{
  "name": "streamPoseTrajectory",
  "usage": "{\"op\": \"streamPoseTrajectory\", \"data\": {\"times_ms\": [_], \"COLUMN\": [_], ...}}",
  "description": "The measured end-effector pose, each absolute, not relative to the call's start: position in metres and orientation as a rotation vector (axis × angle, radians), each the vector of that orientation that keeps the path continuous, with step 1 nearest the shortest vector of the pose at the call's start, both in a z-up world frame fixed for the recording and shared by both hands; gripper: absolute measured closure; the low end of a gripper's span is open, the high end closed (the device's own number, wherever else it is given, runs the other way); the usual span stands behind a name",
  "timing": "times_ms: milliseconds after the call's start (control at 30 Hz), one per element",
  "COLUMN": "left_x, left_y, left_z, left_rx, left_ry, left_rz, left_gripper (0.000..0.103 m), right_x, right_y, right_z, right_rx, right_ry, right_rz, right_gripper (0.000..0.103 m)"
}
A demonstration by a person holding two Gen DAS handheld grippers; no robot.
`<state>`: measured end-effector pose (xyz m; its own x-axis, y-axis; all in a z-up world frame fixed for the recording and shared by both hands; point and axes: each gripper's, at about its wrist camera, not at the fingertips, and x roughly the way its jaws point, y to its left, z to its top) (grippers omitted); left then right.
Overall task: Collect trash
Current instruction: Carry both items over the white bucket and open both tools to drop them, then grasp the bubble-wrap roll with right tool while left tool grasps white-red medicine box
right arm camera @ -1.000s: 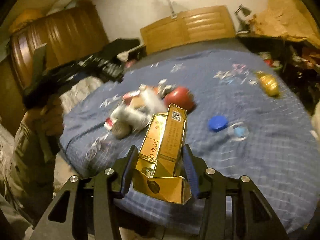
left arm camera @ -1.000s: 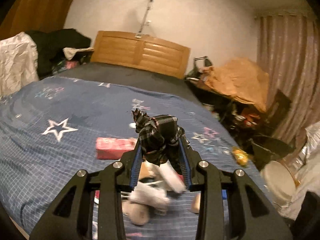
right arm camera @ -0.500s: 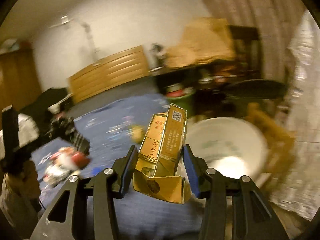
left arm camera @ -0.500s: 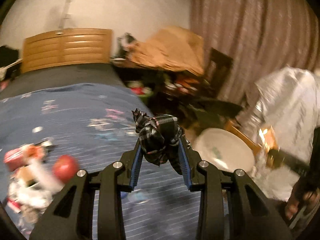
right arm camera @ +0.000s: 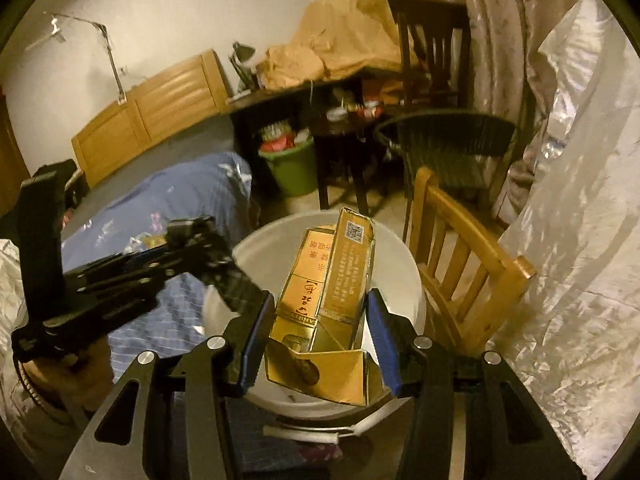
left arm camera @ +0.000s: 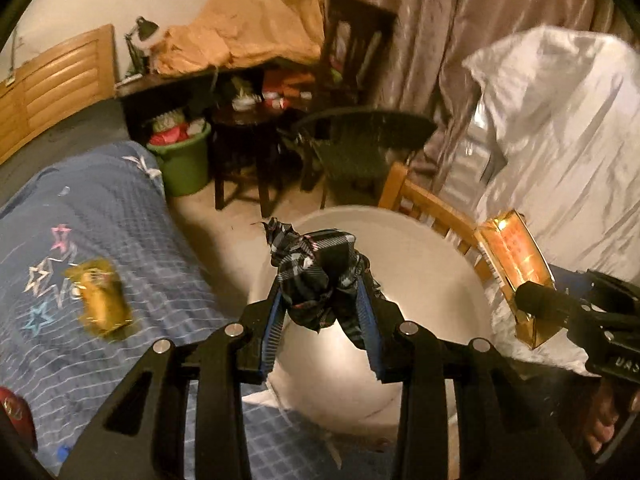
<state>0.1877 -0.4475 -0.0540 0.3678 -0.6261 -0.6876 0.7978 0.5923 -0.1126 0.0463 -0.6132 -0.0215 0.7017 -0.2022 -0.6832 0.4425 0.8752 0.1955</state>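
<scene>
Left hand-held gripper (left arm camera: 322, 320): clamped on plaid cloth (left arm camera: 316, 276), over white bucket (left arm camera: 420, 264).
Right hand-held gripper (right arm camera: 320, 332): clamped on gold carton (right arm camera: 332, 292), above the bucket (right arm camera: 400, 248).

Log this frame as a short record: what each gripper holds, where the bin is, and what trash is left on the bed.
left gripper: shut on plaid cloth, above the bucket
right gripper: shut on gold carton, above the bucket
bucket: white, on the floor beside the bed, looks empty
left on bed: gold wrapper
nearby: wooden chair, green bin
</scene>
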Motion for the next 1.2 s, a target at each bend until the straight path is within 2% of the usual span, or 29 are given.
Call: {"op": "streamPoseTrajectory", "data": {"times_ms": [33, 167, 233, 267, 300, 667, 867, 1200], "left_x": [0.188, 0.192, 0.196, 0.199, 0.202, 0.200, 0.186, 0.155], "left_y": [-0.454, -0.462, -0.463, -0.460, -0.458, -0.430, -0.393, -0.282], "left_z": [-0.059, -0.070, -0.071, -0.071, -0.070, -0.058, -0.053, -0.036], "left_rx": [0.270, 0.297, 0.293, 0.285, 0.277, 0.233, 0.220, 0.188], "left_ry": [0.770, 0.784, 0.785, 0.783, 0.783, 0.734, 0.667, 0.466], "left_rz": [-0.926, -0.916, -0.904, -0.885, -0.878, -0.824, -0.714, -0.463], "left_gripper": [0.067, 0.051, 0.045, 0.044, 0.044, 0.044, 0.037, 0.020], "right_x": [0.051, 0.065, 0.072, 0.076, 0.078, 0.064, 0.033, -0.004], "right_y": [-0.616, -0.623, -0.625, -0.627, -0.629, -0.619, -0.581, -0.456], "right_z": [-0.029, -0.047, -0.051, -0.053, -0.054, -0.050, -0.035, -0.023], "right_rx": [0.367, 0.376, 0.375, 0.377, 0.376, 0.399, 0.362, 0.082], "right_ry": [0.718, 0.733, 0.738, 0.732, 0.729, 0.669, 0.543, 0.219], "right_rz": [-0.366, -0.344, -0.349, -0.343, -0.345, -0.358, -0.391, -0.434], "right_gripper": [0.054, 0.050, 0.042, 0.034, 0.030, 0.030, 0.028, 0.023]}}
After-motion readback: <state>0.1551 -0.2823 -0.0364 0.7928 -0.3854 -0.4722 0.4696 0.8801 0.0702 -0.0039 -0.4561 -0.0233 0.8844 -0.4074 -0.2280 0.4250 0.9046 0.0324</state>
